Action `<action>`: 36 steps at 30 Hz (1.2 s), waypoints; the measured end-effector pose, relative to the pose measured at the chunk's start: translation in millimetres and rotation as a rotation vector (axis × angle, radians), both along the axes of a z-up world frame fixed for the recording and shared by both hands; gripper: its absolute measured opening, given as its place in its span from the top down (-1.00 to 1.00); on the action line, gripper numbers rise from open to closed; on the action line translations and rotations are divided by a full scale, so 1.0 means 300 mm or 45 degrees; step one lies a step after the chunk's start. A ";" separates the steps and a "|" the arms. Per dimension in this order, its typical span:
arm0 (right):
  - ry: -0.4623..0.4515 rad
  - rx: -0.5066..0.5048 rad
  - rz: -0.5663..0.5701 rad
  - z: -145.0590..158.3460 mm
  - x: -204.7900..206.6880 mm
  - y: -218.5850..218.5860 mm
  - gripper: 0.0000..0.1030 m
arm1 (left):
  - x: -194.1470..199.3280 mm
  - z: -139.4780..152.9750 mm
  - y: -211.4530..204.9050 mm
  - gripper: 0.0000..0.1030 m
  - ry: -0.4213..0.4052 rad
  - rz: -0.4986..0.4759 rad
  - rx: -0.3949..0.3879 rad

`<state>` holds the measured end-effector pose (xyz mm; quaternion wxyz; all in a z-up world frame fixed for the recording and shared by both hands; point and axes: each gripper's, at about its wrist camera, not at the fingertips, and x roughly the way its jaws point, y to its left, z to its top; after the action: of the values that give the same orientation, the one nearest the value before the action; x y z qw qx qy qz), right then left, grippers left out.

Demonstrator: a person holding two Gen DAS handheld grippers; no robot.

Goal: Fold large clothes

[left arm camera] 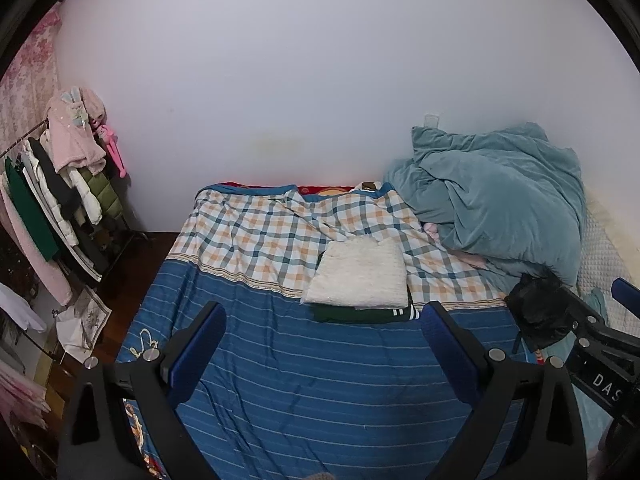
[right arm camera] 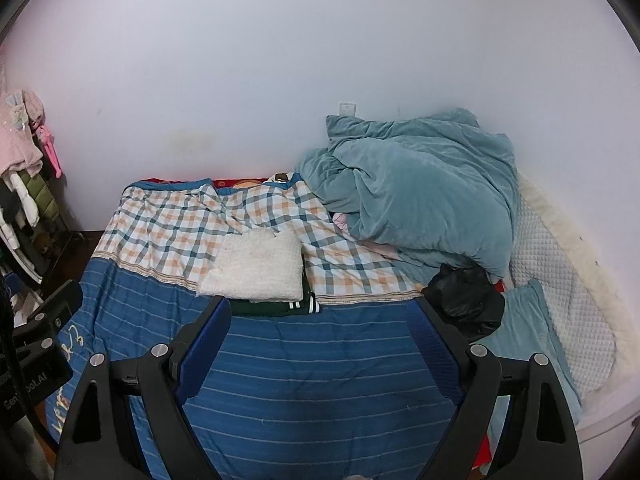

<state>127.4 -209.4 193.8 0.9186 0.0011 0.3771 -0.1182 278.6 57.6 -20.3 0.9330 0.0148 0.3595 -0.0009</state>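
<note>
Two folded garments lie stacked ahead of my claws: a nubbly white knit sweater [left arm camera: 360, 276] hides most of the dark green striped-cuff piece [left arm camera: 362, 314] beneath. Left claw [left arm camera: 322, 332] and right claw [right arm camera: 320, 328] gape empty over the blue striped sheet [left arm camera: 320, 392]. Beyond-right, a crumpled black garment [right arm camera: 464, 300] stays shapeless.

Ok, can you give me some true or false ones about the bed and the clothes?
1. The white sweater lies folded on top of a dark green garment. True.
2. The left gripper holds the sweater. False: its jaws are open and empty, above the striped sheet.
3. The teal duvet is spread flat. False: it is bunched in a heap by the wall.
4. Clothes hang on a rack beside the bed. True.
5. The right gripper is open. True.
</note>
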 end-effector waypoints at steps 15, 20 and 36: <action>-0.005 -0.003 0.021 0.004 -0.040 -0.009 -0.77 | -0.056 0.005 0.001 -0.94 -0.012 0.039 0.022; -0.004 0.009 0.036 0.000 -0.041 -0.010 -0.77 | -0.072 0.013 0.003 -0.94 -0.017 0.049 0.021; -0.010 0.030 0.049 -0.008 -0.052 -0.021 -0.78 | -0.082 0.030 -0.012 -0.94 -0.018 0.044 0.027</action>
<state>111.9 -215.8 191.4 0.9221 0.0051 0.3748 -0.0961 253.9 53.9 -11.4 0.9353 0.0185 0.3529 0.0191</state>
